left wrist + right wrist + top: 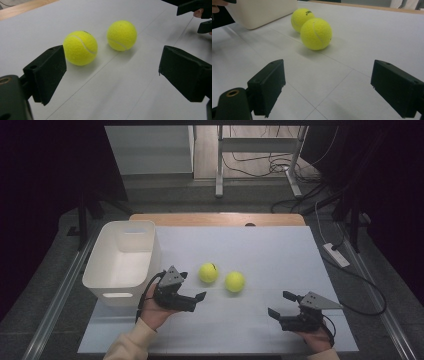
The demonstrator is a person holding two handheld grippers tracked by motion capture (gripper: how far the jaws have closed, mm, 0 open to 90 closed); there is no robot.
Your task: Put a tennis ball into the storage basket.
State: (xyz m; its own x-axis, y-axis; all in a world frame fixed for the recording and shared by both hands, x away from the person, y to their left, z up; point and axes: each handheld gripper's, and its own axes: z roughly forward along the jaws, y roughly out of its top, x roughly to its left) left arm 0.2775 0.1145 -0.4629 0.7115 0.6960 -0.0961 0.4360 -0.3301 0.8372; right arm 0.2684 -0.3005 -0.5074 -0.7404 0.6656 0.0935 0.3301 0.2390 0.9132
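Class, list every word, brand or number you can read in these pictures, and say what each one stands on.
Far ball: small dark print near its top, too blurred to read.
Near ball: no print shows.
Bin: no text shows.

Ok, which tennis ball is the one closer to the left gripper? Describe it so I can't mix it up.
Start at the white bin on the left side of the grey table. Two yellow tennis balls lie just right of it; take the left tennis ball, nearer the bin and just ahead of the open left gripper. Unlike the right tennis ball, it shows black print on top.
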